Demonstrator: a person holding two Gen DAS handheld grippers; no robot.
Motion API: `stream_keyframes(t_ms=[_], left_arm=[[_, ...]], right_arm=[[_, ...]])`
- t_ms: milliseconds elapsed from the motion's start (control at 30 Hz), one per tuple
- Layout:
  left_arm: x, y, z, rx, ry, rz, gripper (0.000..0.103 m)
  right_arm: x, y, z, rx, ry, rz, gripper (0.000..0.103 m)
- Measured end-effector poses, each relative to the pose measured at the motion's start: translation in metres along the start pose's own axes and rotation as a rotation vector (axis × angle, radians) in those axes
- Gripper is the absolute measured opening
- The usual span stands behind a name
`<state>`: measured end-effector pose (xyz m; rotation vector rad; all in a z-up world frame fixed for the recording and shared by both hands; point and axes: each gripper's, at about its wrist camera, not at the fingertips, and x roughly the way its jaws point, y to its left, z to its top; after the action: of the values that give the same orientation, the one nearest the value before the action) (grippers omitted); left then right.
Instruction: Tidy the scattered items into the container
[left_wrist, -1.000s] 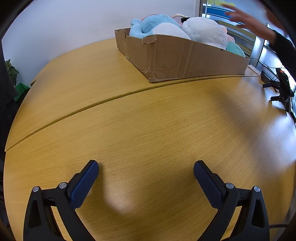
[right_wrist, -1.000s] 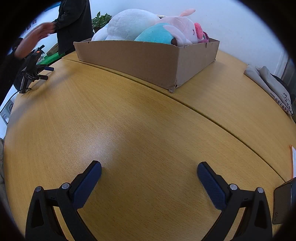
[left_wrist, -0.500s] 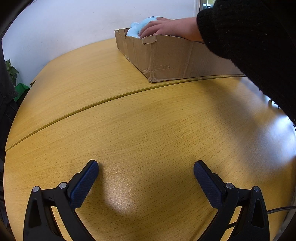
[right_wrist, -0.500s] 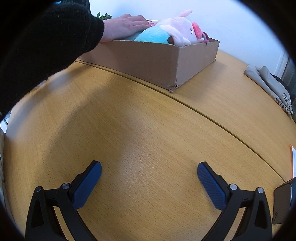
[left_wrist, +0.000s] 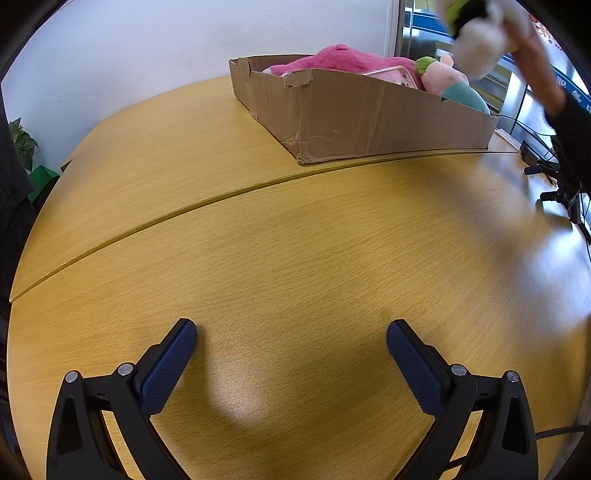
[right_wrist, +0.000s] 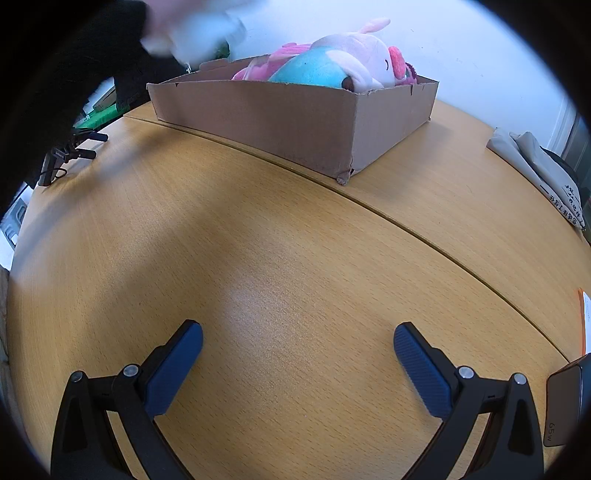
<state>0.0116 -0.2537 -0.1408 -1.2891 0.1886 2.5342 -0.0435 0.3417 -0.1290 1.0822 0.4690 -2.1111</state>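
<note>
Both grippers idle, fingers spread, nothing held.

Left gripper (left_wrist: 291, 345) and right gripper (right_wrist: 298, 345): jaws wide apart above the bare wooden table (left_wrist: 295, 240). Cardboard box (left_wrist: 354, 122) at the far side, holding a pink plush (left_wrist: 343, 62) and a teal-and-pink plush (right_wrist: 332, 68). Bare hand (left_wrist: 535, 70), blurred, lifts a white plush (left_wrist: 480, 33) above the box end.

Both wrist cameras sit low over the wooden table (left_wrist: 295, 229), looking forward. The left view faces the cardboard box (left_wrist: 354, 118) from one corner, the right (right_wrist: 295, 118) from another; both share it.
</note>
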Motion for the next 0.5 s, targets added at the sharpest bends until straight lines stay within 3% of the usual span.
stream_keyframes(t_ms=[500], left_arm=[[-0.0012, 0.0001, -0.0001, 0.000, 0.000, 0.001, 0.103]], right_arm=[[0.0002, 0.0002, -0.0006, -0.001, 0.000, 0.000, 0.103]])
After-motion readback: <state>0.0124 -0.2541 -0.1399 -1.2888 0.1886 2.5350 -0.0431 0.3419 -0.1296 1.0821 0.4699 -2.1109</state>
